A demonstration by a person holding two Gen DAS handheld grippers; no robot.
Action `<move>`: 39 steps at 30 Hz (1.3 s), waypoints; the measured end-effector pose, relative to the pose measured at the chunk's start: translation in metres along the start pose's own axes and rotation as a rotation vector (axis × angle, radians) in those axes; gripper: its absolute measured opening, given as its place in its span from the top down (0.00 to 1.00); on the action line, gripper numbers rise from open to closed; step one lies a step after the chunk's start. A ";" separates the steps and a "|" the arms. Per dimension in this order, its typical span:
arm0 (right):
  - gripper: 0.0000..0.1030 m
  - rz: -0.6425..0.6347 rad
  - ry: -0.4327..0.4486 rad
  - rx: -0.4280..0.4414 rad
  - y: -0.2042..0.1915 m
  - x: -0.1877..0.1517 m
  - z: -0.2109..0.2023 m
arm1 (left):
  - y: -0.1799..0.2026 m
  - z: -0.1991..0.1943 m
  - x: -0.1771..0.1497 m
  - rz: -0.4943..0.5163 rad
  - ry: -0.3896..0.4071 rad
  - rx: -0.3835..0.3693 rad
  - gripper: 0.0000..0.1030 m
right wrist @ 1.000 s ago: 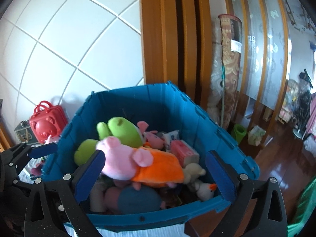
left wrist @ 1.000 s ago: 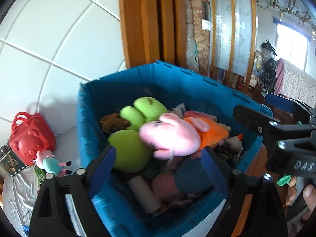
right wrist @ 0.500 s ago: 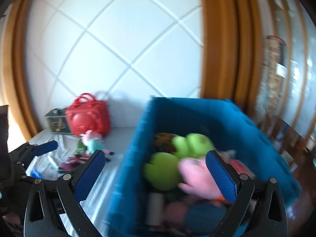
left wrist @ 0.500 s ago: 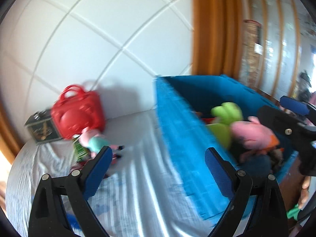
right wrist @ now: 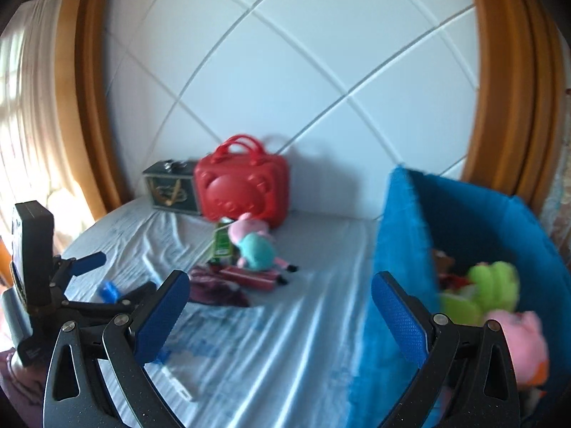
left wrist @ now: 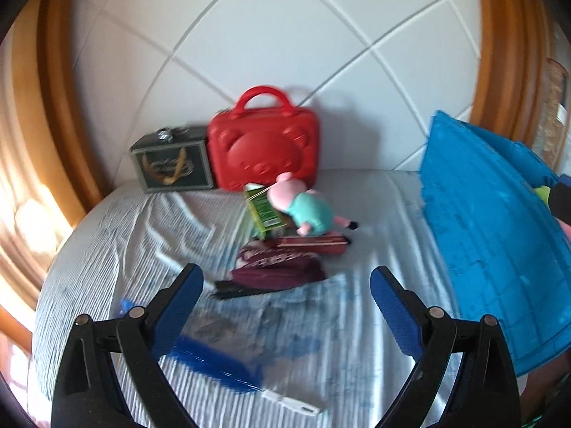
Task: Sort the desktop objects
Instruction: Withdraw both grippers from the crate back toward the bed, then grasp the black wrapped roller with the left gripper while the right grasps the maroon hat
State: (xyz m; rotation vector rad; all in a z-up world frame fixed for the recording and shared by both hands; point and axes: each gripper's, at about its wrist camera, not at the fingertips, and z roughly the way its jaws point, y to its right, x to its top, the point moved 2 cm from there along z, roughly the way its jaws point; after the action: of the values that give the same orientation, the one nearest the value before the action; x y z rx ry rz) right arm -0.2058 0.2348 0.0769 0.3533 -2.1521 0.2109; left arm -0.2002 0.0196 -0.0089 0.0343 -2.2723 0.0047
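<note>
Ahead: pig plush (left wrist: 303,207) beyond spread, empty left tongs (left wrist: 285,296).

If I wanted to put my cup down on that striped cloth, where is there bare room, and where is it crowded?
Bare cloth lies between the blue bin and the pig plush, and at the left in front of the dark green box. It is crowded mid-cloth: plush, green carton, maroon pouch; a blue brush lies near the front.

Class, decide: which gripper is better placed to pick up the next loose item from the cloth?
Probably the left gripper: open and empty, its fingers frame the maroon pouch. The right gripper, also open, points nearer the blue bin.
</note>
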 end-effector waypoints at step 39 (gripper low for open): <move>0.65 0.103 -0.588 0.130 -0.060 -0.099 0.358 | -0.107 0.270 -0.060 -0.015 -0.422 0.017 0.07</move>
State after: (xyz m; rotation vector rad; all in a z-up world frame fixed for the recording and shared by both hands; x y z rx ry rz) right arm -0.4098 0.0943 -0.2060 0.4155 -2.7476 0.3386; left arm -0.3652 -0.0904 -0.2299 0.0667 -2.6937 0.0091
